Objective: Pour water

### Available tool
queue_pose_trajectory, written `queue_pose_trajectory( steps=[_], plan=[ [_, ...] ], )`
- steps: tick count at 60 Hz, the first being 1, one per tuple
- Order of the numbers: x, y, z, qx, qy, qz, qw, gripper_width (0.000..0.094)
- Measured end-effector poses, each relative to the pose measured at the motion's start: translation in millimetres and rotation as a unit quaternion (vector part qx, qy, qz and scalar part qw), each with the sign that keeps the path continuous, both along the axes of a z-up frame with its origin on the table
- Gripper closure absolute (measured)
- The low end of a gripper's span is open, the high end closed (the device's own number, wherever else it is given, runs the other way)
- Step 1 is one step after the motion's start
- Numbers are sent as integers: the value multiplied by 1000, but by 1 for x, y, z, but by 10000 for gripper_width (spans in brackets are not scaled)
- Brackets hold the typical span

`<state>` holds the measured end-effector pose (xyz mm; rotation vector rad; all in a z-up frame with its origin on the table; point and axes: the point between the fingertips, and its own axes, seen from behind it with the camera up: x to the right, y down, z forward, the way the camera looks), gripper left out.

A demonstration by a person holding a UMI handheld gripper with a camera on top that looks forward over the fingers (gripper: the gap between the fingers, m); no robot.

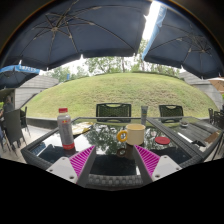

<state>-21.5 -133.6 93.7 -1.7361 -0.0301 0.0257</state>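
Note:
A clear bottle (65, 130) with a red cap stands upright on the glass table (185, 135), ahead of my left finger and a little to its left. A tan cup (135, 134) stands beyond the fingers, just left of the right one's line. My gripper (115, 152) is open, its magenta pads (82, 160) spread wide with only the table surface between them. It touches neither the bottle nor the cup.
A low red object (162, 142) lies right of the cup. A small yellow ring-shaped thing (122, 137) sits beside the cup. Two dark chairs (113, 110) stand at the table's far side. Patio umbrellas (90, 35) hang overhead, with a grassy slope (120, 90) behind.

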Motion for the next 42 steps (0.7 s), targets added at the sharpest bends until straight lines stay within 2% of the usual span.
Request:
queue_pose_trajectory(
  steps=[7,20,24,29,37,42],
  plan=[
    [-25,4,8,15,-16,23,1000,156],
    [-135,48,24,34,-1,120,992,155],
    [-165,75,19,29,-1,138,990,161],
    [-189,112,15,26,-4,135,990,159],
    [-209,169,6,22,3,105,994,159],
    [-214,190,-4,20,1,86,996,212]
  ],
)
